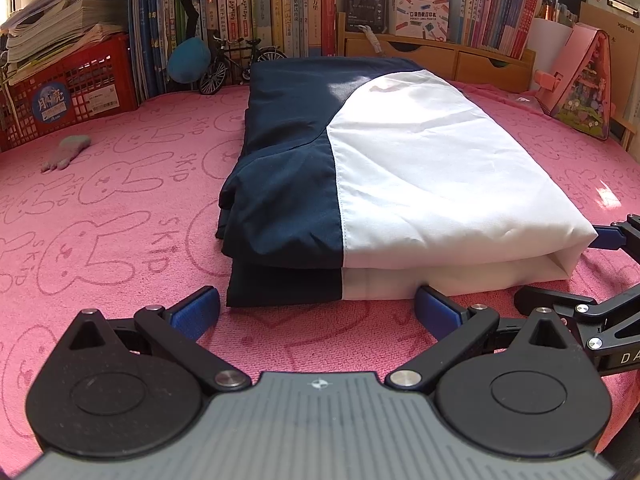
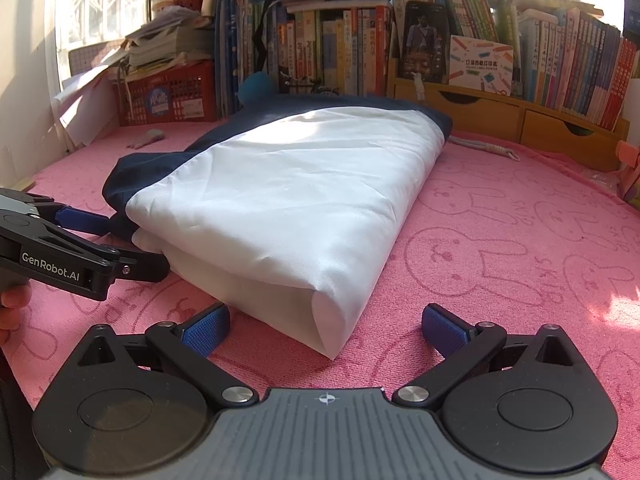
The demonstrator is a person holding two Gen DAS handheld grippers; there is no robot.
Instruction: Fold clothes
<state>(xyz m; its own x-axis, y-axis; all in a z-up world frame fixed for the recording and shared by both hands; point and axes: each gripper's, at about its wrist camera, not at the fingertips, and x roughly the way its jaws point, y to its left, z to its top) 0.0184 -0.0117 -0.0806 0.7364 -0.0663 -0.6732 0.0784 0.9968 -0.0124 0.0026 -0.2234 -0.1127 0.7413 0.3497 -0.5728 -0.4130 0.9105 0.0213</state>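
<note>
Left wrist: folded garment (image 1: 384, 184) edge between spread fingers (image 1: 196, 312).

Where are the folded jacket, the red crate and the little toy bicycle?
Folded jacket (image 1: 420, 168): left wrist view, on its white top panel.
Red crate (image 1: 92, 84): left wrist view, on its front wall.
Toy bicycle (image 1: 214, 76): left wrist view, on its front wheel.

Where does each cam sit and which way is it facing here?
Left wrist: on the left gripper, low over the pink towel, facing the folded garment's near edge and the bookshelf; own open fingers show, with the right gripper at the right edge.
Right wrist: on the right gripper, aimed at the garment's white corner; own open fingers show, with the left gripper and fingertips of a hand at left.
Shared: garment, towel, red crate, books.
</note>
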